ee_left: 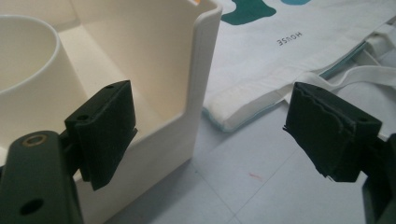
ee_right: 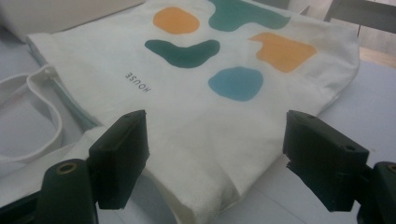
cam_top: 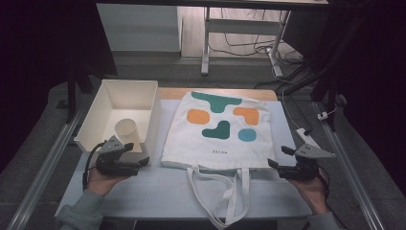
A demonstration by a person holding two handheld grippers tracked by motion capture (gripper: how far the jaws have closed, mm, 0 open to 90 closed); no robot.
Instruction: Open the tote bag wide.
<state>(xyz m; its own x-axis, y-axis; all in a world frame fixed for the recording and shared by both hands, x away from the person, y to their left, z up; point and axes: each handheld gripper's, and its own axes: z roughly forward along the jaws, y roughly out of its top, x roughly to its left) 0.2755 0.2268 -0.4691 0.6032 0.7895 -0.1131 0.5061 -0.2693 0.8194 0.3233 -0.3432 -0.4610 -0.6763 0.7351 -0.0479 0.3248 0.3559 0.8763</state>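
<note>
Tote bag lies mid-frame, handles toward the bottom (right claw nearer); left claw by the bin; both wide, empty

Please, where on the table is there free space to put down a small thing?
Free patches: the near edge of the table left of the bag's straps, the near edge right of the straps, and the strip right of the tote bag. The middle is crowded by the bag; the left by the white bin holding a cup.

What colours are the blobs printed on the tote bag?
Dark teal, orange and light blue on the white tote bag; the right gripper view shows them best.
</note>
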